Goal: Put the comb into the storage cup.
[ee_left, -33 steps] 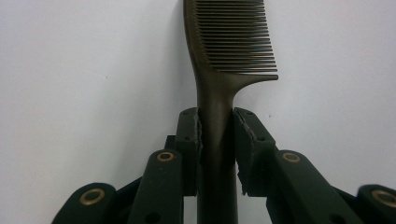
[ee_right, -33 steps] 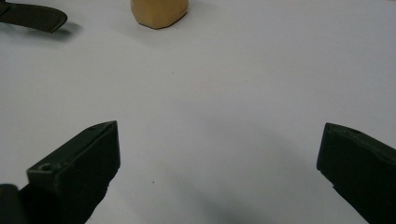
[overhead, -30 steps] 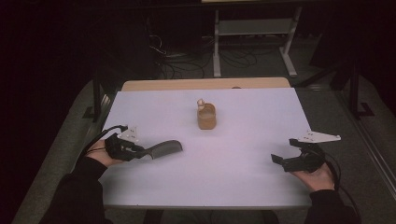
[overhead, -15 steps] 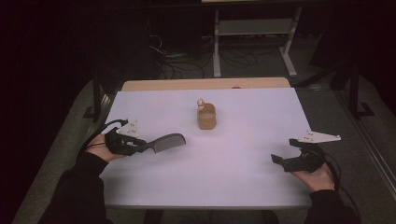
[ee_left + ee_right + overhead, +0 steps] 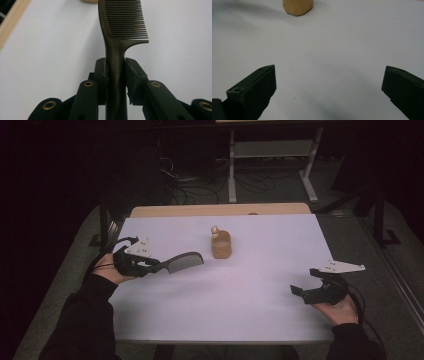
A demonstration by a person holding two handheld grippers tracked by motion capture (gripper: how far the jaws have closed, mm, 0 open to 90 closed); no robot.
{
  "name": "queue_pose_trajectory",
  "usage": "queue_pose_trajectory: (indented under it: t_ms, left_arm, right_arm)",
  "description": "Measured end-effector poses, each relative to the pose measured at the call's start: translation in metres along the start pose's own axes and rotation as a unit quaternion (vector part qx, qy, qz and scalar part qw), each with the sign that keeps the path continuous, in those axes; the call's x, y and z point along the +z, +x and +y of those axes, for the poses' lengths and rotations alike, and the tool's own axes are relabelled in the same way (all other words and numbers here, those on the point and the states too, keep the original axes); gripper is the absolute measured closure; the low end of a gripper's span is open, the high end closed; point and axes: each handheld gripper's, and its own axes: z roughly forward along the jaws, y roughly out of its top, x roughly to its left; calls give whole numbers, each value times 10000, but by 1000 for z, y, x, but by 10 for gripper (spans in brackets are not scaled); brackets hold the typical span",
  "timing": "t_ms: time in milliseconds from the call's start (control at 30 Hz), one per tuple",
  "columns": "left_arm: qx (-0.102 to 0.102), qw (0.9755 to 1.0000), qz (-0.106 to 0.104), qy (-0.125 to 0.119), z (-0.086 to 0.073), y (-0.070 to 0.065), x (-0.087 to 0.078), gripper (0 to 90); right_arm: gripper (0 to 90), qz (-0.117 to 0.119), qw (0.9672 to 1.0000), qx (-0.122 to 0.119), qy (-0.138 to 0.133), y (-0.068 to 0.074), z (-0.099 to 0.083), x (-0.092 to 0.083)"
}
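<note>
Slim dark fine-toothed comb point(image 5: 122, 30) clamped in left gripper point(image 5: 116, 72); right gripper point(image 5: 329, 82) wide apart

The left gripper point(image 5: 150, 265) sits at the left of the high view, held by the left hand point(image 5: 107, 270), whose dark sleeve point(image 5: 80, 320) rises from the lower left corner. It points right and slightly up the frame, the grey plate on top, a cable looping behind it. In the left gripper view its jaws stand close together, both pads pressed on the handle of a comb point(image 5: 117, 62).

The right gripper point(image 5: 312, 285) is at the lower right of the high view, cupped from below by the right hand point(image 5: 337, 310). It points left, its grey plate jutting right. In the right gripper view its jaws stand wide apart with nothing between them.
</note>
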Motion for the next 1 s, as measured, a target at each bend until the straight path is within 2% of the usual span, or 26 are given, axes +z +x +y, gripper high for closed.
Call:
queue_pose_trajectory:
  t_ms: [333,500,667,1000]
  left_arm:
    - [127,9998,64,-151,21,3,-6,733]
    - [155,9994,88,-304,32,6,-6,733]
    - [226,9992,115,-318,41,9,-4,733]
    - [202,9985,170,-471,54,14,-2,733]
  right_arm:
    - [0,11,10000,-8,-17,0,0,-1]
    - [0,13,10000,-6,3,0,0,0]
    - [0,13,10000,-5,-7,0,0,-1]
    - [0,21,10000,-20,-28,1,1,-1]
